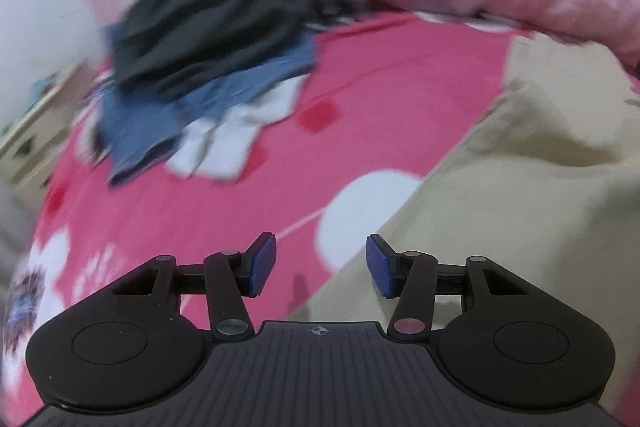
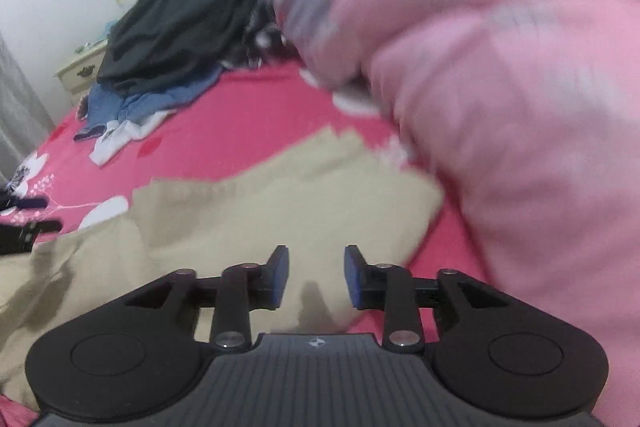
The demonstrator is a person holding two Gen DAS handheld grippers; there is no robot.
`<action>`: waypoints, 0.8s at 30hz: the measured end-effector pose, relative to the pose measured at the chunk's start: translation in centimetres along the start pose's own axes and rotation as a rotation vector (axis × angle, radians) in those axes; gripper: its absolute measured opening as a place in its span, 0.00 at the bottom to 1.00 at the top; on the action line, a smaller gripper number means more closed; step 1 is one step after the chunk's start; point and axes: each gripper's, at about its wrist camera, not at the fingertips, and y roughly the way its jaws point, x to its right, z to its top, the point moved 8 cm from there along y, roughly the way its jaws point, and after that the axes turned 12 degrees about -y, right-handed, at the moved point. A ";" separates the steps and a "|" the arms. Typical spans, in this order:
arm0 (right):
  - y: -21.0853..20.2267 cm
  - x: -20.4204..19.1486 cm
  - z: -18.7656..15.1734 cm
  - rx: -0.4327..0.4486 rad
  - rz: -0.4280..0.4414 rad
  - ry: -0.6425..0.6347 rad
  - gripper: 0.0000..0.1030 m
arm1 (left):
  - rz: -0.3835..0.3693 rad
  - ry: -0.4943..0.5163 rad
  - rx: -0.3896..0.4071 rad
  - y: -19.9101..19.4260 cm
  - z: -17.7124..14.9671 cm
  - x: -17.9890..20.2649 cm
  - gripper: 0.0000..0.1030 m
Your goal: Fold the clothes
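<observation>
Blue ribbed fingers (image 2: 280,277) parted above soft, rumpled beige garment (image 2: 256,215).

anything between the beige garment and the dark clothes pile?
Only bare pink bedsheet between the beige garment and clothes pile; right wrist view shows it.

No words, brand names or numbers can be read anywhere here. The one sign is a small crosshair mark (image 1: 319,331) printed on the ribbed dark plate of the left tool, and the same mark (image 2: 315,342) on the right tool's plate. The print on the pink bedsheet (image 2: 248,115) is flowers and blobs, not lettering.
</observation>
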 end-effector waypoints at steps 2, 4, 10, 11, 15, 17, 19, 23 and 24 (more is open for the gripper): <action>0.4 0.0 -1.7 -0.018 0.007 0.057 0.35 | -0.021 0.061 -0.047 0.7 2.2 1.0 0.49; 0.2 0.3 -3.4 -0.019 -0.007 0.132 0.36 | -0.039 0.070 -0.068 1.5 3.6 2.7 0.49; -0.1 1.2 -4.6 0.028 0.001 0.254 0.37 | -0.177 -0.119 -0.047 3.0 4.6 7.6 0.49; -0.2 1.6 -4.6 0.035 -0.003 0.273 0.38 | -0.197 -0.137 -0.045 3.1 4.4 8.1 0.49; 0.1 3.3 -4.2 0.075 -0.031 0.345 0.47 | -0.215 -0.095 -0.086 4.3 2.5 9.8 0.49; 0.9 4.1 -4.1 0.080 -0.020 0.407 0.50 | -0.205 -0.090 -0.098 4.8 1.9 10.1 0.49; 1.9 4.7 -4.1 0.089 -0.008 0.468 0.51 | -0.203 -0.109 -0.111 5.2 1.5 10.1 0.49; 3.9 5.5 -3.6 0.096 -0.013 0.501 0.52 | -0.203 -0.146 -0.112 5.7 1.2 9.9 0.52; 4.4 5.6 -3.5 0.097 -0.014 0.506 0.53 | -0.200 -0.145 -0.111 5.7 1.2 9.9 0.52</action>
